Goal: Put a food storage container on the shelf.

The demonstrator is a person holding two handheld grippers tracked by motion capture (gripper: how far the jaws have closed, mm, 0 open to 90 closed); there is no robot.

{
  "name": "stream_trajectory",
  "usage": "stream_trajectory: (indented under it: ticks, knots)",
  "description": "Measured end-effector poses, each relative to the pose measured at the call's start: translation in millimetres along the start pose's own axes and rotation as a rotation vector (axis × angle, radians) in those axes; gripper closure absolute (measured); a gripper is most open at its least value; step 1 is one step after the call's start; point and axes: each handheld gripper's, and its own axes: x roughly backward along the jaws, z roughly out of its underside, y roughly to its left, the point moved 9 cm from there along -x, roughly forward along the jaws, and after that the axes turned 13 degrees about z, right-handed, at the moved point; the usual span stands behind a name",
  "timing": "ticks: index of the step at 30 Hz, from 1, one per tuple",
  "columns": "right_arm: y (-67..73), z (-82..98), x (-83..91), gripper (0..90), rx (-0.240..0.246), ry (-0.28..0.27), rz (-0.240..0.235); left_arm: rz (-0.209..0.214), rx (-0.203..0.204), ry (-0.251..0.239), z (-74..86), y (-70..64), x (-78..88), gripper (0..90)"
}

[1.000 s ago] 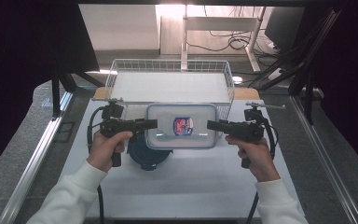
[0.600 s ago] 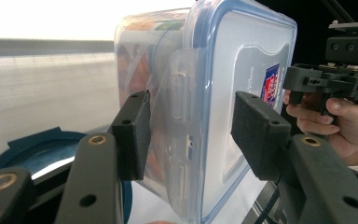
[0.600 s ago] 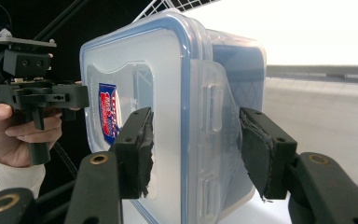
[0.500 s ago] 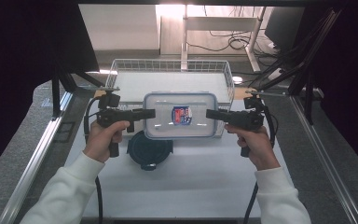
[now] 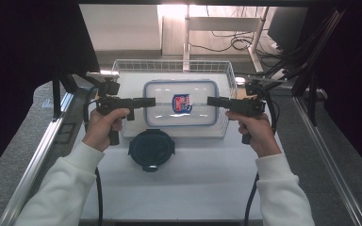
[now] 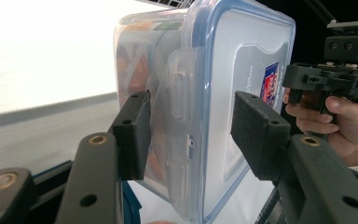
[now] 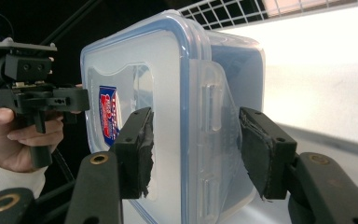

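**A:** Container (image 5: 180,103) first: your clear lidded box with the blue seal hangs above the wire basket (image 5: 120,66), where a second ago it sat low over the white table (image 5: 207,179), covering the dark round lid (image 5: 151,149). You have carried it up and away from you, so that lid now lies bare in front of the basket.

**B:** And your grip?

**A:** Your left gripper (image 5: 147,101) clamps the left short end and your right gripper (image 5: 213,101) the right one. In the left gripper view the pads (image 6: 133,133) press the latch flap (image 6: 179,93) from both faces; the right gripper view shows the same on its flap (image 7: 209,116). Both hands have risen with it.

**B:** Room around it?

**A:** The container sits level inside the basket's outline, its long edges parallel to the wire walls. The right wall stands just beside your right gripper; the left wall is near your left one. The table nearest you lies open around the round lid.
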Motion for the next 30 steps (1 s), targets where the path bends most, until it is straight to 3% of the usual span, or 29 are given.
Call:
stream_trajectory:
  ticks: [10,30]
  knots:
    - [-0.9,-21.2,-7.5,46.6,0.006,-0.01,0.004,0.011,-0.017,-0.003,-18.0,7.3,-0.2,48.9]
    - [0.6,-50.4,-21.9,46.6,0.007,-0.006,0.01,-0.005,-0.034,-0.005,-53.8,18.6,2.4,48.2]
